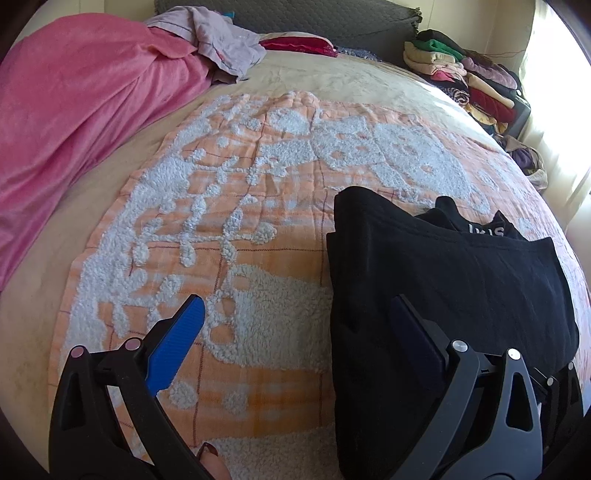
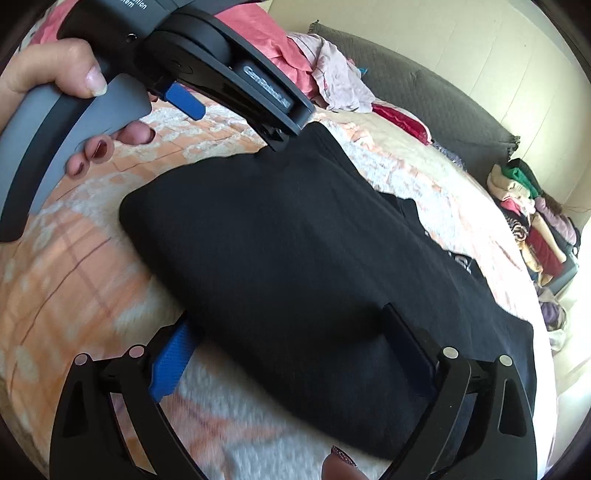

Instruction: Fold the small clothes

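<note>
A black garment lies folded in a rough rectangle on an orange and white tufted blanket spread over the bed. A white-lettered waistband peeks out at its far edge. My left gripper is open; its blue finger is over the blanket and its other finger rests on the garment's left part. In the right wrist view the left gripper, held by a hand, touches the garment's far corner. My right gripper is open and straddles the garment's near edge.
A pink blanket is heaped at the left, with a crumpled lilac cloth and a red item beyond it. A grey cushion lies at the bed's head. A stack of folded clothes stands at the far right.
</note>
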Available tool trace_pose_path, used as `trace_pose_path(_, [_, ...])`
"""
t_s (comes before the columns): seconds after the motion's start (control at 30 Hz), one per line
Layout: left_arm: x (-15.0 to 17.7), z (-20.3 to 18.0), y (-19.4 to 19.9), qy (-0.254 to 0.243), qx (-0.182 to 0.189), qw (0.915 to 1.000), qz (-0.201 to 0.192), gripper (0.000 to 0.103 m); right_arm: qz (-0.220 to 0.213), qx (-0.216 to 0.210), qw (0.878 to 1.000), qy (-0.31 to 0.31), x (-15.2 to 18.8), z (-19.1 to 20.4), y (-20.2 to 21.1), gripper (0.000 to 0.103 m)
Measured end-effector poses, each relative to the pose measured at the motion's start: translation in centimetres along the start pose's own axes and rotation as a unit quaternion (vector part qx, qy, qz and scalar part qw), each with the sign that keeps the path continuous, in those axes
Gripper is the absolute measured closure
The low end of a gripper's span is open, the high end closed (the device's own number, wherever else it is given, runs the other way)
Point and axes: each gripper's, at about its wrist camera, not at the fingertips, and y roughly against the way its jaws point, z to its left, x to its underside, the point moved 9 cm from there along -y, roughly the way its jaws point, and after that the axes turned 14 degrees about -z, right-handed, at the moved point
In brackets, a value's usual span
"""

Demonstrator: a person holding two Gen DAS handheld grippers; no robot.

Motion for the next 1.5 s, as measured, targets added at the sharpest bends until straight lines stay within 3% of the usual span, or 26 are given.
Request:
trace_pose_path(0.17, [-0.1, -0.1, -0.8, 0.005, 0.0, 1.0, 0.005, 0.01, -0.023, 0.025, 0.999, 0.022, -1.2, 0.1, -0.4, 0.013])
trace_pose_path(0.27, [-0.3, -0.3, -1.2, 0.007, 0.002, 0.9999, 0.008, 0.01, -0.055, 0.02, 0.998, 0.025, -2.1, 0.2, 0.6, 0.037])
trace_pose_path(0.33, [-0.4, -0.5, -1.5, 0.012, 0.007, 0.9998, 0.011, 0.01, -0.071, 0.007, 0.997, 0.019, -2.5, 0.6, 1.4, 0.074])
trace_pose_path(0.43, [-0.6, -0.9, -1.6, 0.027, 0.022, 0.9993, 0.016, 0.01, -0.091, -0.003, 0.996, -0.017, -2.6, -0.3, 2.6, 0.09])
trace_pose_path(0.67, [-0.8, -4.1, -0.7, 0.062, 0.089, 0.9937, 0.028, 0.01, -0.129, 0.012, 0.99, -0.052, -3.3, -2.3, 5.2, 0.092])
trace_pose_path(0.93, [-1.3, -8.2, 0.1, 0.084, 0.138, 0.9862, 0.037, 0.072, -0.152, 0.032, 0.984, -0.088, -2.9, -4.6, 7.7, 0.094])
trace_pose_path(1.03, [-2.6, -10.2, 1.4, 0.056, 0.13, 0.9899, 0.014, 0.084, -0.158, 0.044, 0.98, -0.111, -2.7, -6.0, 8.7, 0.094])
trace_pose_path(1.3, [-5.9, -16.1, 4.9, -0.01, 0.13, 0.9909, -0.036, 0.087, -0.193, 0.083, 0.961, -0.182, -2.1, -10.5, 12.7, 0.094])
trace_pose_path(1.5, [-6.6, -19.7, 5.8, -0.029, 0.14, 0.9888, -0.045, 0.087, -0.199, 0.106, 0.949, -0.222, -0.7, -13.6, 14.7, 0.095])
